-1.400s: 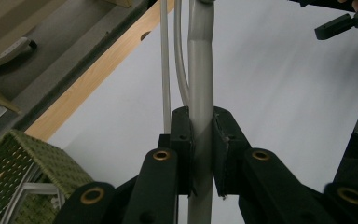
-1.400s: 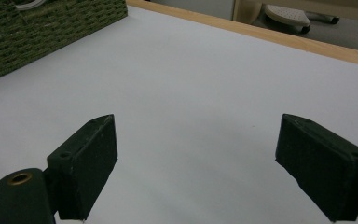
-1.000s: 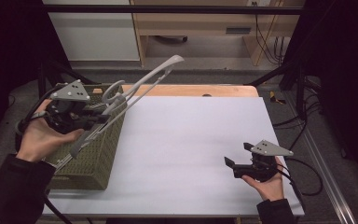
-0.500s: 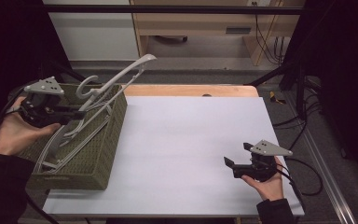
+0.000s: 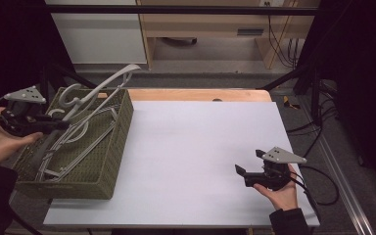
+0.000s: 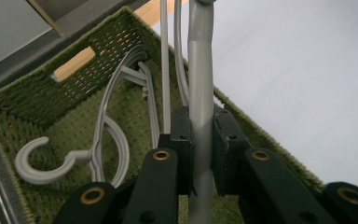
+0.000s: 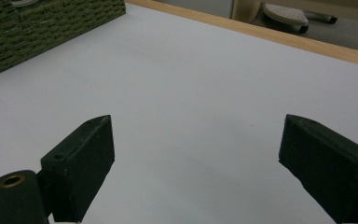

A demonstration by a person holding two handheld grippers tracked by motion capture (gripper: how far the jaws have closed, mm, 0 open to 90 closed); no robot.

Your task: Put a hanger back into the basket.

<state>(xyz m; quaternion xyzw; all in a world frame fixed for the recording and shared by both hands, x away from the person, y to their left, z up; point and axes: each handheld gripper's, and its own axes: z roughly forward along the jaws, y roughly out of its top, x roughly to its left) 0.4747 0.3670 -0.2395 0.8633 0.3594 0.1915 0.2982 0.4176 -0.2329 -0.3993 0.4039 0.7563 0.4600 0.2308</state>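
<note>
The tongs point(image 6: 201, 140) clamp a grey hanger point(image 6: 200, 70) – above a green basket point(image 6: 51, 93) with more hangers point(image 6: 107, 135).

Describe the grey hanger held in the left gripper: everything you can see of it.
The grey hanger looks like smooth plastic, with a hook and a long curved arm. The left gripper is shut on its bar. It tilts up over the woven green basket, one end rising past the far rim. Other grey hangers lie in the basket below it.

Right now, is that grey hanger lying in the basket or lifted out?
Partly lifted. The left gripper is shut on the hanger, which tilts up over the basket rim.
</note>
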